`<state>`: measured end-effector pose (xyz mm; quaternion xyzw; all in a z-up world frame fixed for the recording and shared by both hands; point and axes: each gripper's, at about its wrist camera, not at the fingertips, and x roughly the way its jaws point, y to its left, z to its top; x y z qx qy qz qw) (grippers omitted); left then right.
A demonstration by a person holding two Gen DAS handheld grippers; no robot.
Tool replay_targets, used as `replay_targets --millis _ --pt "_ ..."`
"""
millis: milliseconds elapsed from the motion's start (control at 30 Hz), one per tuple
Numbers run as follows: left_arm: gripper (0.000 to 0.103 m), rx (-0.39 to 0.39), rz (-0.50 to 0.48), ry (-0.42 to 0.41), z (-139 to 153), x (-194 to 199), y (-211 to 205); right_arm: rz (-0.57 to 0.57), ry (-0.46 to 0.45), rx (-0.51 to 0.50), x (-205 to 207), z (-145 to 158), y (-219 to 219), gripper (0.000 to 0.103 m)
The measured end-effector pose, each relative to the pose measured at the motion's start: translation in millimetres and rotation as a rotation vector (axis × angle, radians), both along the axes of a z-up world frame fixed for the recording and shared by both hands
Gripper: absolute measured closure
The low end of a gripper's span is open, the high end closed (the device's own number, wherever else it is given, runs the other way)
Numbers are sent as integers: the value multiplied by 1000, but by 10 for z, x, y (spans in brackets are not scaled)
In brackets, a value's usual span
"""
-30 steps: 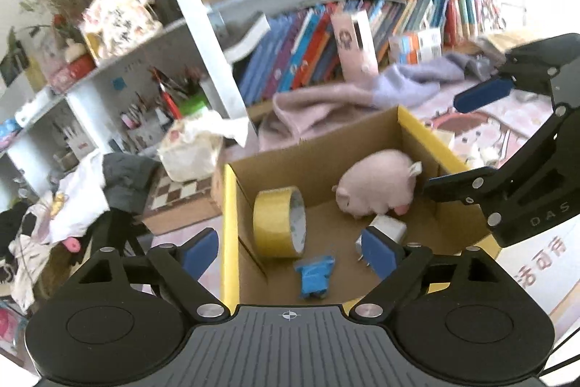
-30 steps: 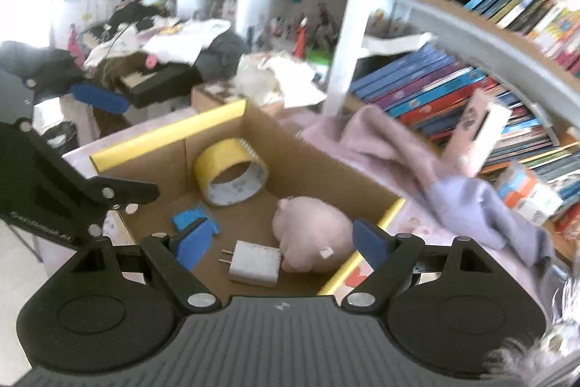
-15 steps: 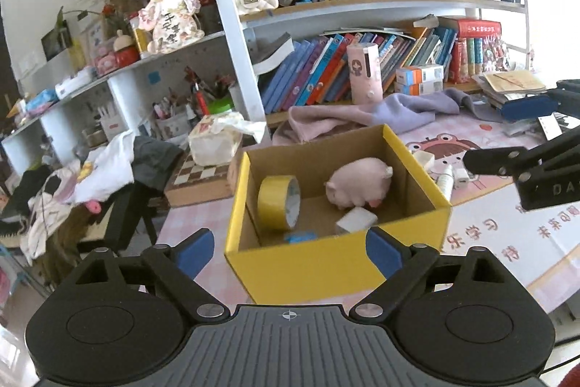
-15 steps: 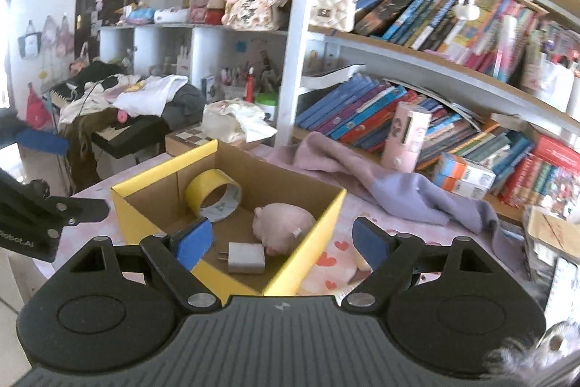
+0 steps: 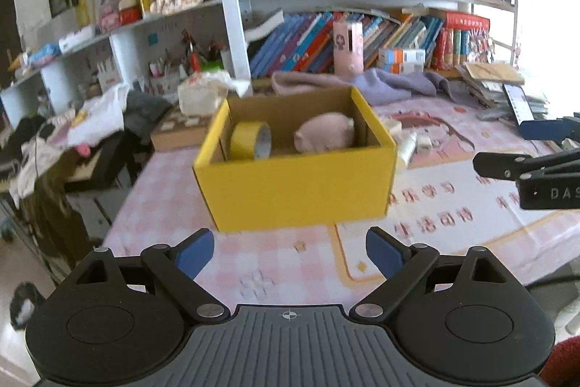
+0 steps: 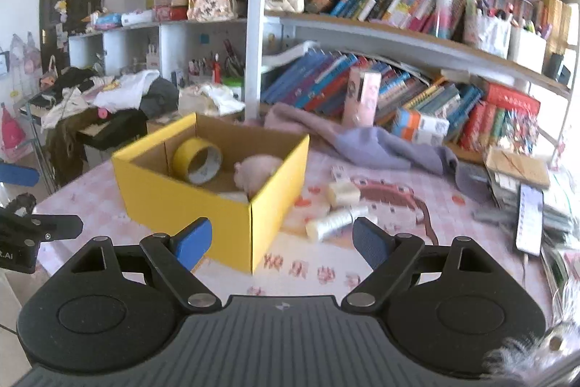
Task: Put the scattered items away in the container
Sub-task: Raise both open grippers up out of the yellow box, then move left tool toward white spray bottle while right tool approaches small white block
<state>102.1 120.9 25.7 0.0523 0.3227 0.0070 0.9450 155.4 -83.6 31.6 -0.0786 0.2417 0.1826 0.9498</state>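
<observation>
The yellow cardboard box (image 5: 293,191) stands on the pink checked table; it also shows in the right wrist view (image 6: 181,202). Inside it I see a yellow tape roll (image 5: 251,141) (image 6: 197,160) and a pink plush pig (image 5: 324,132) (image 6: 255,171). A white spool (image 6: 331,223) and a small white block (image 6: 343,193) lie on the mat to the right of the box. My left gripper (image 5: 289,252) is open and empty, in front of the box. My right gripper (image 6: 282,240) is open and empty, near the box's front corner.
A purple cloth (image 6: 362,147) lies behind the box below the bookshelf. A pink carton (image 6: 360,95) stands against the books. A stack of papers and a phone (image 6: 529,216) sit at the right. A chair with clothes (image 5: 65,140) stands left of the table.
Both grippers have pulled back and away from the box, which now looks smaller and farther. Both stay open and empty. The charger and blue item inside the box are now hidden by its wall.
</observation>
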Motion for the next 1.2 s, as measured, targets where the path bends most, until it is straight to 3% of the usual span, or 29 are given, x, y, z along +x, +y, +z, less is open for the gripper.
replay_targets --millis 367,567,1200 --pt "10 0 10 91 -285 -221 -88 9 140 -51 -323 -340 98 18" --pt "10 -45 1 134 -386 -275 -93 4 217 -53 -397 -453 122 18" --pt "10 -96 -173 196 -532 -50 -467 -119 278 -120 -417 -505 -170 17"
